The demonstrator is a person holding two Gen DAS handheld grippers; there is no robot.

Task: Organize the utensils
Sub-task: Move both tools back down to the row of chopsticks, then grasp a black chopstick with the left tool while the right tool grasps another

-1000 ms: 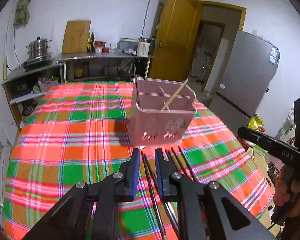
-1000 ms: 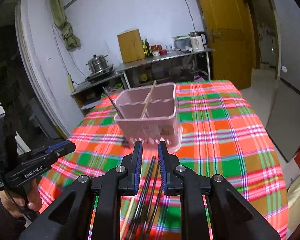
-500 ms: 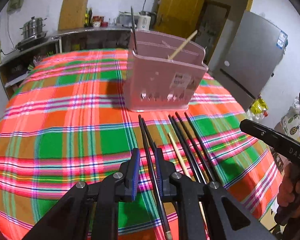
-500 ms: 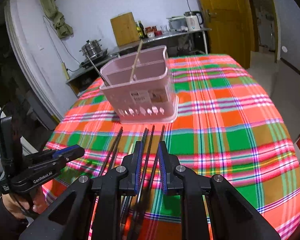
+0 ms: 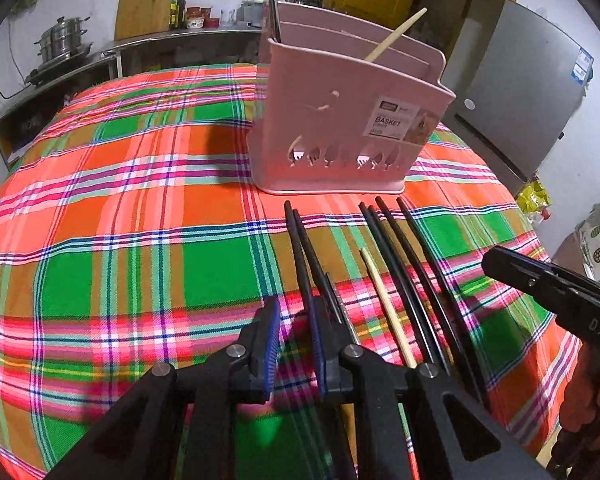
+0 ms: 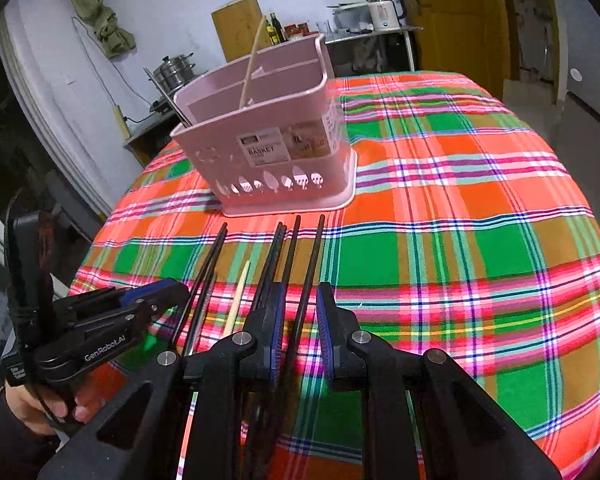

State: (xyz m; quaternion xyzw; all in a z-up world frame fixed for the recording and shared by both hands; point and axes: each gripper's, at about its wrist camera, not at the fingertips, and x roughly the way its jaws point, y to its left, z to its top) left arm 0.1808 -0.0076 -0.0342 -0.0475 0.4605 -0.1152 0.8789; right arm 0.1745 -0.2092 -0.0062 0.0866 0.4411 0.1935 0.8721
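Having dropped nearer the counter [image 5: 112, 184] since a second ago, with the basket [image 5: 348, 120] looming larger and the chopsticks closer under both tools. Hovering just above the plaid cloth, neither tool touching wood or plastic as far as can be told.

Left gripper [image 5: 294, 340]: fingers [image 5: 270, 336] standing narrow, nothing pinched; sitting just to the left of the leftmost black pair [image 5: 304, 256], probably lining up to straddle one stick. Right gripper [image 6: 300, 332]: fingers [image 6: 326, 332] likewise narrow and empty, with the rightmost black stick [image 6: 312, 264] running down into the gap between them but not squeezed.

Lying loose on the cloth in front of the basket: a fan of black chopsticks plus one pale stick [image 5: 384, 300]. Long axes running from the near edge toward the basket, tips pointing at its base, spreading slightly outward at the far ends. Lying flat, roughly side by side, most likely laid out this way for picking up one at a time along the fingers' line.

Standing upright beyond them: the basket, already holding a pale stick [image 5: 394, 36] leaning over its rim and a dark thin utensil [image 5: 273, 0] standing near one corner, so sorting seemingly only just begun. Keeping the narrow gap likely meant for slim sticks; risking a roll or a two-stick grab where pairs touch.
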